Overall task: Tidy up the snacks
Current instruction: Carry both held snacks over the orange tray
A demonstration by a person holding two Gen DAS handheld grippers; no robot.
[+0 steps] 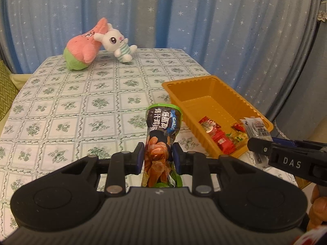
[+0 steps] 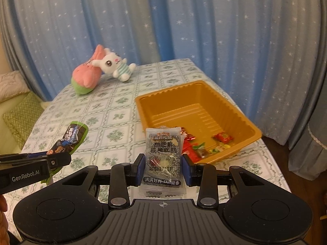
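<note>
A few small red and yellow snacks [image 2: 204, 147] already lie in the orange tray [image 2: 241, 120] at two o'clock. The left gripper [image 1: 157, 157] clamps a dark sausage packet [image 1: 161, 134] and the right gripper [image 2: 163, 167] pinches a grey cake packet [image 2: 163, 153]; both packets are off the table near the tray, not yet in.

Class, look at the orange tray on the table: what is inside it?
The orange tray holds a few small red, yellow and green snack packets at its near end; the rest is bare. The grey packet in the right gripper hides part.
</note>
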